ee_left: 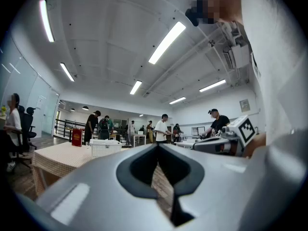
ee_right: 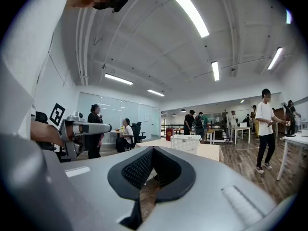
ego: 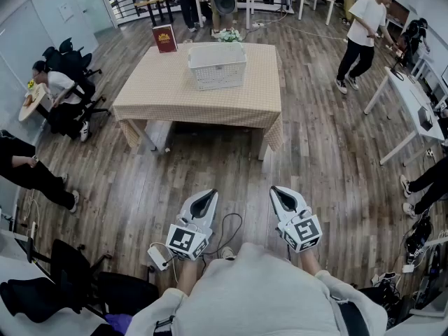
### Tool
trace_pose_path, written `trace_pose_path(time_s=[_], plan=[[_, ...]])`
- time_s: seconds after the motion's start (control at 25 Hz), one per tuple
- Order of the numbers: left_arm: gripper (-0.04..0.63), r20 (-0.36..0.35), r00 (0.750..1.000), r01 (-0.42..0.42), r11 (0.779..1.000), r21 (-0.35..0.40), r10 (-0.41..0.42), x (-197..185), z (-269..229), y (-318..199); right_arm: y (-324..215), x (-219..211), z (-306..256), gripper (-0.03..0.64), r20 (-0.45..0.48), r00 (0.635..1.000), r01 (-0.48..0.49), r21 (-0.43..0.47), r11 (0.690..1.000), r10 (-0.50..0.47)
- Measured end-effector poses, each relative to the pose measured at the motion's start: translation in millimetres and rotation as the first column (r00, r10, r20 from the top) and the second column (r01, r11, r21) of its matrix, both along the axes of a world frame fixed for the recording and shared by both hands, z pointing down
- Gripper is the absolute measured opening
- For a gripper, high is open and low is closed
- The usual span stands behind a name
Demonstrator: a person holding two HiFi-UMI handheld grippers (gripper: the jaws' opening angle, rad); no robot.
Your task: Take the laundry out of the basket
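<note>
Lower centre of the head view: we hold the left gripper (ego: 208, 194) and the right gripper (ego: 280, 193). Both are smooth grey moulded shells lined with black pads, and each carries a white cube of square black markers. Both point level, up the frame.

- Left gripper (ee_left: 158, 146), own view: jaws pressed together at the tips, nothing between them.
- Right gripper (ee_right: 153, 149), own view: jaws likewise pressed together and bare. Its pads (ee_right: 134, 172) show a fine mesh-like grain.

Middle of the frame: the floor (ego: 315, 152) is grey-brown wood plank. A thin dark cable (ego: 234, 222) loops on it between the grippers.

Upper centre: a rectangular table (ego: 175, 96) draped in tan checked cloth.

- On the table stands the basket (ego: 217, 65), white, rectangular and lattice-walled. We cannot make out its contents. It lies well apart from both grippers, straight up-frame of them, and neither touches it.
- At the table's upper left corner stands an upright red box (ego: 165, 38).

Frame edges: several people, seated and standing.
</note>
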State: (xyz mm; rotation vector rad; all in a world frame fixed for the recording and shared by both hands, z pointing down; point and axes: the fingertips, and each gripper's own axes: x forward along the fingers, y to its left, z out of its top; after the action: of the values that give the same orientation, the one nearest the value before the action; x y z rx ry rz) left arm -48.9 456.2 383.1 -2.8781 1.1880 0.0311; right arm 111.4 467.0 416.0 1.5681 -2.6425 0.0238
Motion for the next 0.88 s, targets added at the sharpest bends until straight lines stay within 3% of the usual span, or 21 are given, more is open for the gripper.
trace_pose_path(time_s=[0.36, 0.52, 0.72, 0.88], plan=[[0.011, 0.000, 1.000, 0.002, 0.999, -0.032, -0.002, 7, 9, 23, 19, 2, 6, -0.003, -0.007, 1.000, 0.019, -0.024, 1.000, -0.019], [0.011, -0.005, 1.000, 0.020, 1.000, -0.004, -0.020, 8, 1, 17, 11, 3, -1, -0.003, -0.005, 0.999, 0.038, 0.005, 0.999, -0.038], [0.011, -0.003, 0.999, 0.034, 0.999, -0.035, -0.034, 19, 4, 38, 34, 19, -3, -0.003, 0.050, 0.998, 0.050, -0.027, 0.998, -0.048], [0.011, -0.007, 0.999, 0.045, 0.999, 0.003, -0.045, 27, -5, 26, 22, 32, -7, -0.003, 0.037, 0.998, 0.053, 0.010, 0.999, -0.053]])
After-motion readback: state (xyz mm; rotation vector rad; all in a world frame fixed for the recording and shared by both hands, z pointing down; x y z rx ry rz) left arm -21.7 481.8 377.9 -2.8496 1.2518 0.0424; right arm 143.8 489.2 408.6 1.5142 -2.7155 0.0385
